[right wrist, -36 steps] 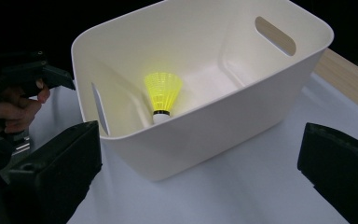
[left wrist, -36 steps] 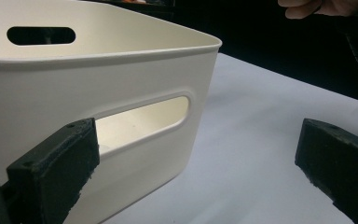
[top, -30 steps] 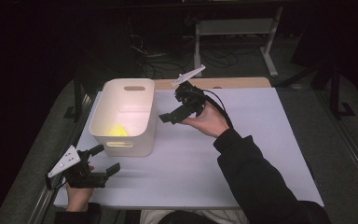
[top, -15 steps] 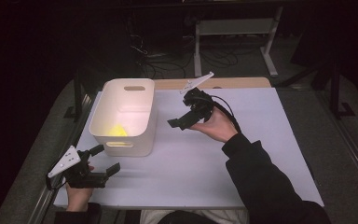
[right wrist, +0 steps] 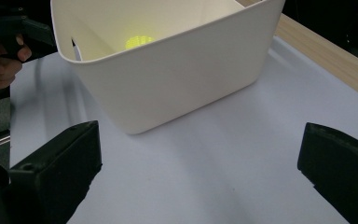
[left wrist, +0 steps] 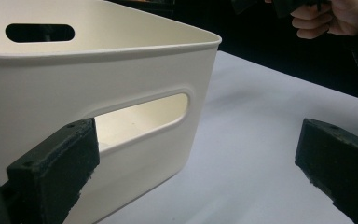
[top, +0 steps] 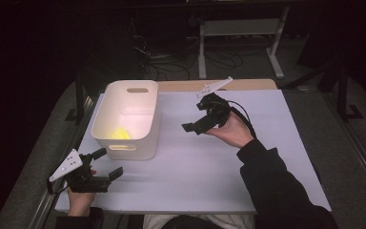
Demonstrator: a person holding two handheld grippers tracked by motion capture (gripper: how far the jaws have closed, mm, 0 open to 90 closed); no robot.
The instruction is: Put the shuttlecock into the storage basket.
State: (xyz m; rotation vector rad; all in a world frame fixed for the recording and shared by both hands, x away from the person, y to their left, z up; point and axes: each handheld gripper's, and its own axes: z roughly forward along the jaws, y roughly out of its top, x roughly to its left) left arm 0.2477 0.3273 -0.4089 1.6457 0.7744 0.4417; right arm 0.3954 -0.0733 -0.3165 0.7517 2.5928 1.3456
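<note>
A white plastic bin (top: 126, 119) with handle slots stands on the left half of the white table (top: 195, 167). A small yellow object (top: 120, 133) lies on its floor, also visible as the yellow object (right wrist: 139, 42) over the bin (right wrist: 177, 70) rim. My right gripper (top: 196, 118) hovers open to the right of the bin, clear of it, nothing between its jaws (right wrist: 200, 144). My left gripper (top: 108, 163) rests open near the table's front left corner, facing the bin's near wall (left wrist: 98, 93) and handle slot, jaws wide apart (left wrist: 196, 140) and empty.
A wooden strip (top: 181, 86) runs along the table's far edge. Beyond it, a dark floor holds cables and a metal stand (top: 238, 28). In the right gripper view the person's other hand (right wrist: 0, 60) shows at the upper left.
My right gripper has drifted to the right and a little nearer, away from the bin. The left gripper and the bin have stayed put.
</note>
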